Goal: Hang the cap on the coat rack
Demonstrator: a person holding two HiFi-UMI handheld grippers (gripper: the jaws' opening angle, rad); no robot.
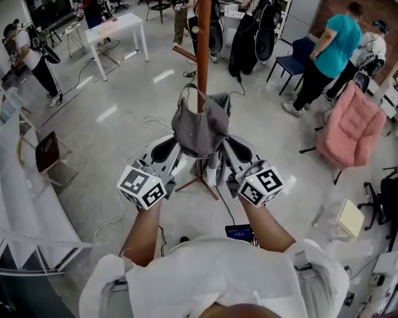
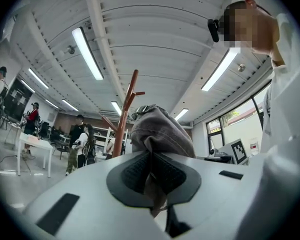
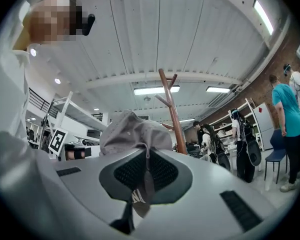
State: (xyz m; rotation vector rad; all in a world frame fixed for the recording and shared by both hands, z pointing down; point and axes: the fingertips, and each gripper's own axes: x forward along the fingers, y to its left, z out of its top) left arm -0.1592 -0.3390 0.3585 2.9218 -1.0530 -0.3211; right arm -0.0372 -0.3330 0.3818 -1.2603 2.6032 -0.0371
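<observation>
Crowded workshop: left tongs (image 2: pixel 151 173) and right tongs (image 3: pixel 146 171) clamp the cap (image 1: pixel 199 130) by the coat rack (image 1: pixel 203 18).

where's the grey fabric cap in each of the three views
Head view: centre, grey fabric cap in front of the brown wooden coat rack pole.
Left gripper view: centre, above the jaws shut on it; pole at its left.
Right gripper view: centre-left, above the jaws; pole at its right.
Shared landmark: that pole.

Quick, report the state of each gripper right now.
Left gripper: shut, pinching the fabric of the grey cap.
Right gripper: shut on the same cap.
</observation>
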